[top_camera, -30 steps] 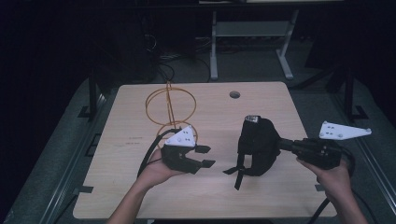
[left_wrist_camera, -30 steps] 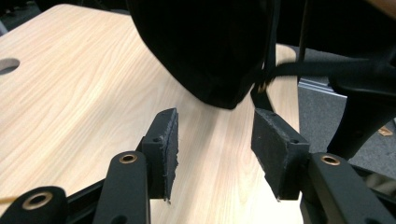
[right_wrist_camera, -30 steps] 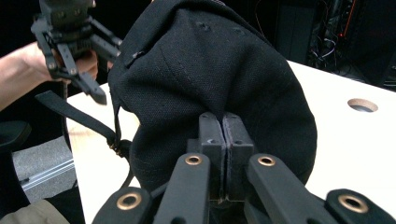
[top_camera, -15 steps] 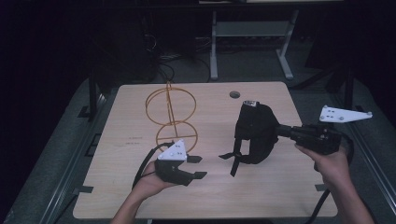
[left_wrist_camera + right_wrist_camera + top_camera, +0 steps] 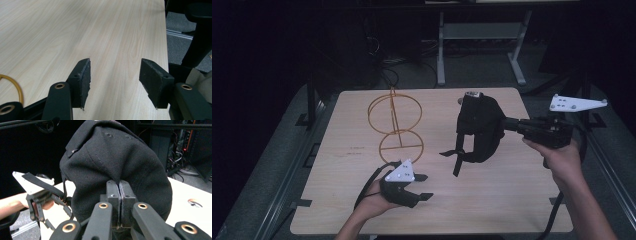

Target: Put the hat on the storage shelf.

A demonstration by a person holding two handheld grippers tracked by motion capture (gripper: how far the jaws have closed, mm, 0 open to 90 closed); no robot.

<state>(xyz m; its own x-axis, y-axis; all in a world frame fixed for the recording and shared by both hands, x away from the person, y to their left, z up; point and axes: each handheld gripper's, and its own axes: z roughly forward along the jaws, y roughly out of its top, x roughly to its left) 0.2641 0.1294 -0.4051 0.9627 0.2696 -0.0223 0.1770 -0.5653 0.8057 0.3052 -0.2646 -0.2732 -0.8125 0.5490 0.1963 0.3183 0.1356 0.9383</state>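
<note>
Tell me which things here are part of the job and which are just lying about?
In the job:
- black cap, pinched in the shut right tongs
- orange wire stand on the table
- left tongs, open and holding nothing

Lying about:
- metal frame on the floor behind
- cables beside it

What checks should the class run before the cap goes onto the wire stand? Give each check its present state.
1. Right gripper shut on the cap: ok.
2. Cap lifted clear of the table: ok.
3. Wire stand upright: ok.
4. Left gripper away from the stand, jaws just opening with nothing between them: ok.
5. Loose strap clear of the stand: ok.
6. Cap's opening turned toward the stand's top ring: cannot tell.
</note>
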